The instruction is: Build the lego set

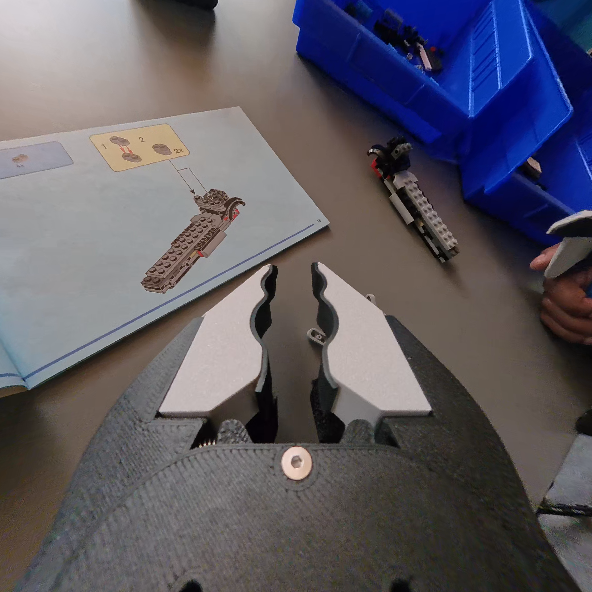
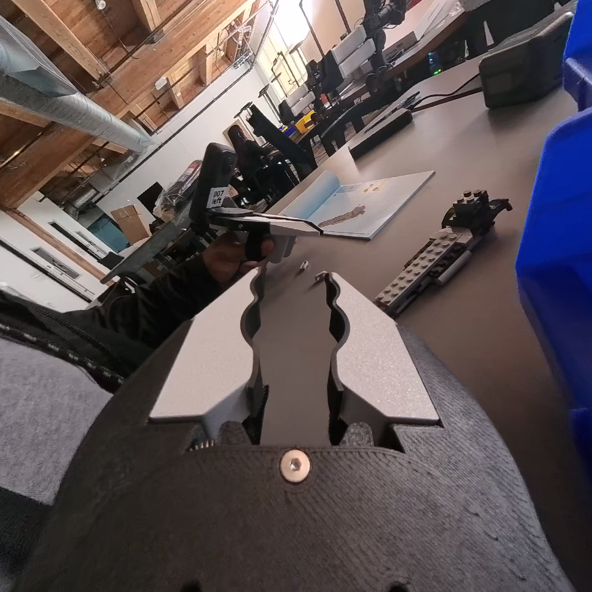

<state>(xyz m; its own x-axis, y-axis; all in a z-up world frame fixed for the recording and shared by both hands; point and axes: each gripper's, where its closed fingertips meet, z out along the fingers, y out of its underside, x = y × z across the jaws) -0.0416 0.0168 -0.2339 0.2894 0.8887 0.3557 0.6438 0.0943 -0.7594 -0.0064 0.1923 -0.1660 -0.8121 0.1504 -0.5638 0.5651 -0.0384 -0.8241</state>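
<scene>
Where it lies flat, lego model (image 1: 416, 201) is long, grey-studded, black-tipped.

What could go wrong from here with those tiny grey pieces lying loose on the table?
The small grey pieces lie partly under the open left gripper, so lowering it could knock them away. Grey on a dark table, they may be hard to find again. The half-built model lies loose beside the blue bins, so pressing parts on without bracing it could make it slide.
</scene>
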